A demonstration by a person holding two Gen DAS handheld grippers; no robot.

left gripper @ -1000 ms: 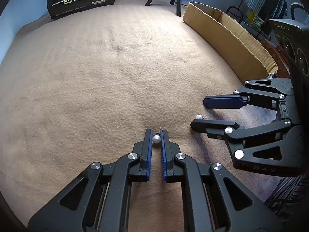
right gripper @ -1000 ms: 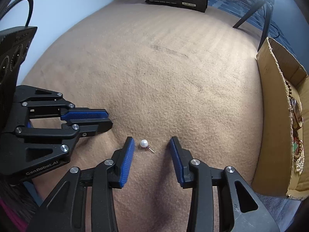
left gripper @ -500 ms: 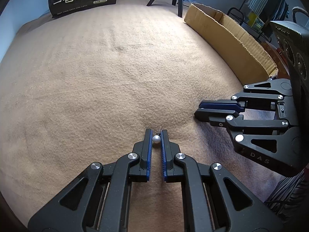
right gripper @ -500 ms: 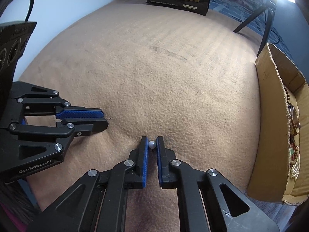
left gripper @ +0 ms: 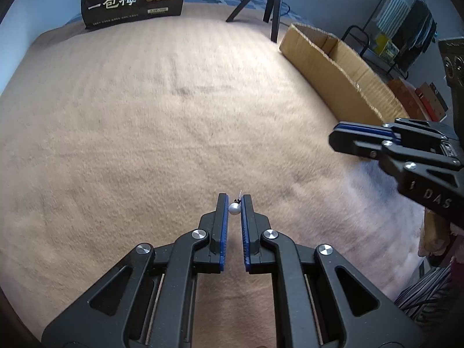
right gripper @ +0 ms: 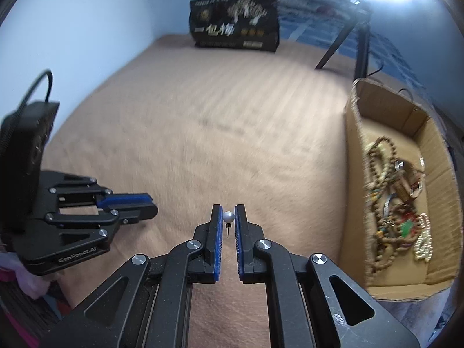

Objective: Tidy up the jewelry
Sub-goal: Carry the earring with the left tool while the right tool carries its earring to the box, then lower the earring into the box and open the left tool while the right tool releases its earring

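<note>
While "GenRobot.AI" marks the left claw (right gripper: 150, 207) — "DAS" the right (left gripper: 333, 140).

Your right gripper (right gripper: 228, 217) pinching a pearl stud (right gripper: 228, 217) above the blanket (right gripper: 220, 133), left gripper (right gripper: 127, 207) closed at left, cardboard box (right gripper: 355, 191) of beads (right gripper: 385, 174) at right.

**Tan blanket with a box and a bag on it**

A fuzzy tan blanket (left gripper: 145, 133) is covering the whole surface. A long open cardboard box (right gripper: 355, 174) is sitting on it along the right edge, with beaded jewelry (right gripper: 388, 203) piling inside. A black printed bag (right gripper: 235, 30) is standing at the far edge, well left of the box.
</note>
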